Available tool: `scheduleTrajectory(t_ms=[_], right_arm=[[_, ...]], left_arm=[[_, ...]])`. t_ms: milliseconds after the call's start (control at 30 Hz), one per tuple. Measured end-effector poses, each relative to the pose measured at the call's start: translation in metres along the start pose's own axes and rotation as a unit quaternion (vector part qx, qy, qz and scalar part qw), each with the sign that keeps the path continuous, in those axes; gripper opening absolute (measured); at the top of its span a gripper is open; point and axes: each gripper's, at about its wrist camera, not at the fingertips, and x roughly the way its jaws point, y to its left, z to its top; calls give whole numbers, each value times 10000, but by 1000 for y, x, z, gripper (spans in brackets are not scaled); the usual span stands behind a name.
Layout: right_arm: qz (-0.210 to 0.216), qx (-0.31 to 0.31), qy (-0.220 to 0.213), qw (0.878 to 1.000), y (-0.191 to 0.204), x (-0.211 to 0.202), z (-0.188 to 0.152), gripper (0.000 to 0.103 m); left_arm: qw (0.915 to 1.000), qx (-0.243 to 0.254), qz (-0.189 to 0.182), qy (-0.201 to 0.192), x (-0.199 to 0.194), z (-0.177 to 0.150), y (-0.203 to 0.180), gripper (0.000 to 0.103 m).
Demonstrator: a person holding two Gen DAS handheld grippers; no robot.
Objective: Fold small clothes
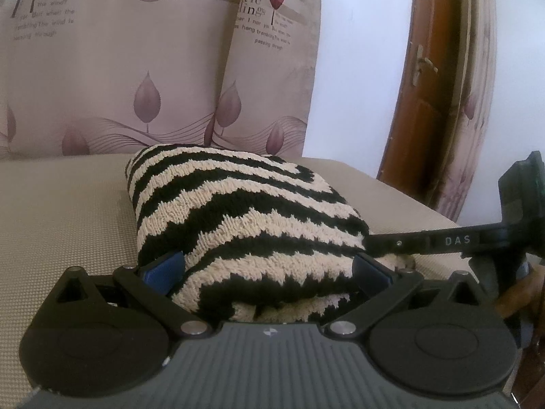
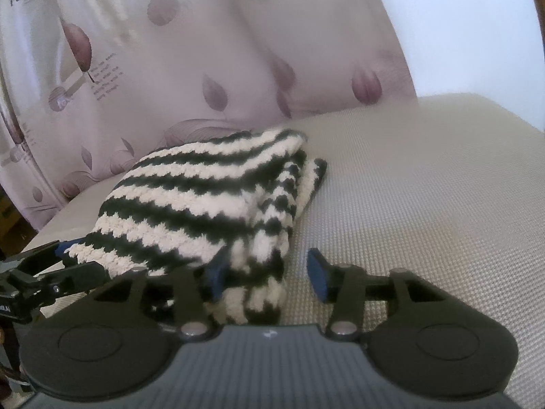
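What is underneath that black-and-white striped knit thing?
The striped knit lies folded in layers on a beige woven surface, visible all around it. Lower folds peek out at its near edge; anything tucked between the layers is covered.

A knitted garment (image 1: pixel 245 211) in black and cream zigzag stripes lies folded into a thick, squarish bundle of several layers. Its near folded edge sits between the blue pads (image 1: pixel 163 271) of the left gripper (image 1: pixel 265 272), filling the gap there. Seen from the right gripper (image 2: pixel 269 272), the bundle (image 2: pixel 204 201) lies ahead and to the left, one corner reaching between its parted pads and touching the left pad (image 2: pixel 216 274), clear of the right pad.
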Motion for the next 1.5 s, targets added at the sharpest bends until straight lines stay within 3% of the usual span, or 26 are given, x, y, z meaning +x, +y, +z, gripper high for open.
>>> scheduleTrajectory(t_ms=[133,200,267,533,700,867,1000,1100,1300,1500], right_arm=[[12,66,78,9999,-3,2,1,62],[73,163,192,9997,-6,5,2,75],[236,291,335,9987,-12,9,5,78],[497,548,391,9965,-21,10,7,80],[576,703,404,9950,-26,9,11,81],[751,851,464,9925,-36,19,22,82],[1146,963,705,9862,-44,38,34,84],[1559,1230,918,9758,-54,57,45,84],[1959,1290,1080,9661,-54,89,57,84],[2187,1159,1106,9626,-50,106,65,84]], left_arm=[[10000,47,67,24,1,0,-2,103],[9999,58,80,30,1,0,-3,103],[10000,13,41,14,1,1,-1,103],[9994,-274,-186,-78,-8,6,10,103],[9945,-940,-364,-266,-26,25,34,103],[9910,-1285,-369,-15,-12,42,69,103],[9780,-1824,-872,517,16,45,101,103],[9582,-2391,-1390,734,37,42,125,103],[9266,-3073,-1867,1099,78,36,154,102],[9311,-2781,-1986,1275,99,45,151,103]])
